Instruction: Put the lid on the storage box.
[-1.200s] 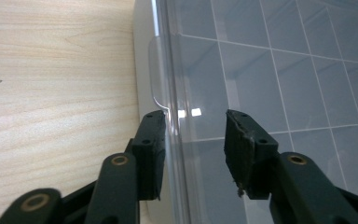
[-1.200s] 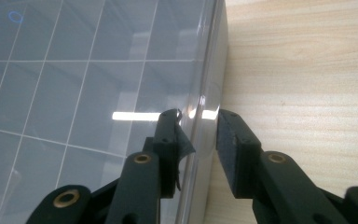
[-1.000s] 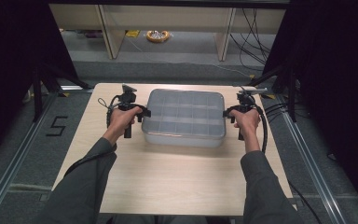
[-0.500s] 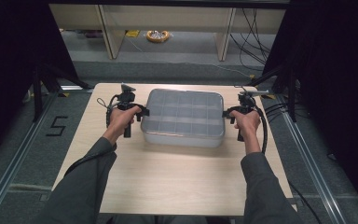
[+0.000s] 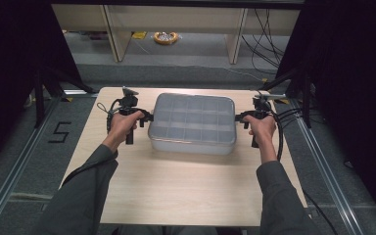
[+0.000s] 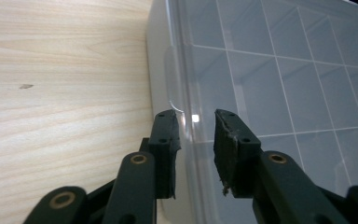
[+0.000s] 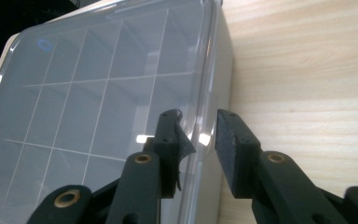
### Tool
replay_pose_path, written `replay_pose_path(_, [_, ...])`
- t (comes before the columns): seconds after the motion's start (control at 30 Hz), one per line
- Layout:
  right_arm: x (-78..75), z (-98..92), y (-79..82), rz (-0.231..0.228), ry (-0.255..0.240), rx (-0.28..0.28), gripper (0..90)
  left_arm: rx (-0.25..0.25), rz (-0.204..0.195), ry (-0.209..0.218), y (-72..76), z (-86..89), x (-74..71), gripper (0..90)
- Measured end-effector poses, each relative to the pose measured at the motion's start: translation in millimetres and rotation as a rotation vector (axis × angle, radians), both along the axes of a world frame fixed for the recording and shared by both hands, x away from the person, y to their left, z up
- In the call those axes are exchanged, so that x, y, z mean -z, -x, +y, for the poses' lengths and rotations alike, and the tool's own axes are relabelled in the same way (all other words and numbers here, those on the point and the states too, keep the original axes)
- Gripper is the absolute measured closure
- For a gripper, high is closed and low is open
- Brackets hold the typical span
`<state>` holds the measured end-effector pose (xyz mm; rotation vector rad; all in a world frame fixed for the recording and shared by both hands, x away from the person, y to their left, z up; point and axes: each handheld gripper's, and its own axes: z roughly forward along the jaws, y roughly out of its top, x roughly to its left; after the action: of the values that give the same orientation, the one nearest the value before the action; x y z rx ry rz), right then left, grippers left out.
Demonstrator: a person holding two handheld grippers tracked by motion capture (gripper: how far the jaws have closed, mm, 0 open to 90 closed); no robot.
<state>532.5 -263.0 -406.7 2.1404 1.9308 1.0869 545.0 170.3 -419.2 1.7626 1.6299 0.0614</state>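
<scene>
Nearest the camera in the high view, the person's two grey sleeves come up over the bare front of the wooden table (image 5: 186, 186), one forearm on each side. Farther in, each hand holds its tool against one short end of the clear compartment box (image 5: 193, 122), which lies flat in the middle of the back half of the table with its lid on and its grid of dividers showing through. The left gripper (image 6: 196, 133) sits at the box's left end; in the left gripper view its jaws straddle the edge of the lid, one jaw outside the wall and one above the lid, pinching the rim, having just drawn together onto it. The right gripper (image 7: 199, 135) sits at the opposite end, and in the right gripper view its jaws likewise bracket the lid's rim, one on either side, close against the plastic and gripping it. Beyond the table lie grey floor, pale shelf legs (image 5: 110, 34) and loose cables (image 5: 264, 29).
</scene>
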Motion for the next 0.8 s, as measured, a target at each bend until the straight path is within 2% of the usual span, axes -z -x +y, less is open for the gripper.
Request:
replay_pose_path(0.03, [-2.9, -2.7, 1.2, 0.0, 0.026, -0.016, 70.1, 0.004, -0.003, -0.001, 1.1, 2.0, -1.0, 67.4])
replay_pose_path(0.07, [-5.1, -2.8, 2.6, -0.005, 0.014, -0.007, 70.0, 0.009, -0.005, 0.002, 3.3, 4.6, -2.6, 67.1])
replay_pose_path(0.1, [-5.7, -5.5, 4.2, -0.035, 0.032, -0.029, 69.1, 0.017, -0.011, 0.004, 5.5, 6.8, -3.5, 66.7])
replay_pose_path(0.13, [-12.8, -5.5, 8.5, -0.007, -0.001, -0.012, 68.4, 0.021, -0.012, 0.0, 6.7, 8.1, -3.8, 66.1])
replay_pose_path(0.17, [-12.8, -5.5, 8.5, -0.007, -0.001, -0.012, 68.4, 0.019, -0.014, 0.003, 7.9, 9.0, -4.0, 66.1])
replay_pose_path(0.2, [-12.9, -6.4, 9.7, -0.032, 0.016, -0.025, 68.2, 0.022, -0.018, 0.005, 8.9, 10.7, -4.1, 65.8])
replay_pose_path(0.23, [-14.5, -7.1, 10.8, -0.024, 0.029, -0.029, 67.4, 0.019, -0.021, 0.013, 10.4, 12.3, -4.0, 65.4])
replay_pose_path(0.27, [-15.6, -8.9, 13.1, -0.042, 0.0, -0.046, 67.2, 0.021, -0.021, 0.018, 11.3, 13.4, -3.8, 65.2])
replay_pose_path(0.3, [-16.4, -8.1, 14.6, -0.042, -0.01, -0.034, 66.5, 0.025, -0.022, 0.019, 12.8, 14.2, -3.3, 65.1])
replay_pose_path(0.33, [-16.1, -11.9, 15.2, -0.063, 0.021, -0.076, 65.8, 0.03, -0.018, 0.02, 13.9, 14.3, -2.4, 65.1])
replay_pose_path(0.37, [-16.6, -10.7, 16.4, -0.055, 0.011, -0.05, 65.7, 0.033, -0.017, 0.017, 15.2, 13.7, -1.5, 65.0])
replay_pose_path(0.4, [-15.5, -11.9, 17.0, -0.066, -0.013, -0.054, 65.6, 0.037, -0.02, 0.016, 16.6, 12.8, -0.7, 64.9])
replay_pose_path(0.43, [-17.2, -10.5, 19.2, -0.037, -0.047, -0.036, 65.5, 0.049, -0.019, 0.021, 18.2, 12.2, -0.3, 64.7])
replay_pose_path(0.47, [-16.2, -13.0, 19.4, -0.049, 0.024, -0.043, 65.4, 0.048, -0.024, 0.021, 19.3, 11.3, -0.2, 64.5])
replay_pose_path(0.5, [-17.4, -11.3, 21.1, -0.032, -0.032, -0.026, 65.3, 0.061, -0.029, 0.023, 21.5, 10.8, -0.6, 64.3])
replay_pose_path(0.53, [-17.3, -15.7, 21.7, -0.058, 0.043, -0.066, 65.3, 0.062, -0.032, 0.025, 22.7, 10.3, -0.5, 64.3])
replay_pose_path(0.57, [-16.4, -14.6, 25.2, -0.073, -0.039, -0.062, 64.7, 0.074, -0.031, 0.027, 24.3, 10.8, -0.8, 63.9])
replay_pose_path(0.6, [-16.4, -14.6, 25.2, -0.073, -0.039, -0.062, 64.7, 0.08, -0.035, 0.028, 26.2, 10.9, -1.1, 63.9])
replay_pose_path(0.63, [-16.9, -17.0, 27.3, -0.081, -0.007, -0.086, 64.4, 0.085, -0.041, 0.028, 28.5, 11.3, -1.3, 63.7])
replay_pose_path(0.67, [-18.4, -15.7, 30.5, -0.066, -0.03, -0.073, 64.2, 0.095, -0.055, 0.017, 30.7, 12.6, -1.7, 63.6])
replay_pose_path(0.7, [-18.4, -18.2, 33.1, -0.075, -0.027, -0.107, 64.1, 0.087, -0.062, 0.019, 34.0, 13.1, -2.3, 63.5])
replay_pose_path(0.73, [-18.5, -18.1, 36.1, -0.081, -0.005, -0.103, 64.1, 0.1, -0.067, 0.035, 36.4, 15.0, -2.3, 63.6])
replay_pose_path(0.77, [-17.5, -20.0, 38.5, -0.099, 0.019, -0.126, 64.1, 0.106, -0.072, 0.036, 39.9, 16.4, -2.6, 63.7])
replay_pose_path(0.8, [-18.3, -20.7, 42.6, -0.096, 0.027, -0.135, 64.2, 0.111, -0.076, 0.038, 43.4, 17.9, -3.0, 63.6])
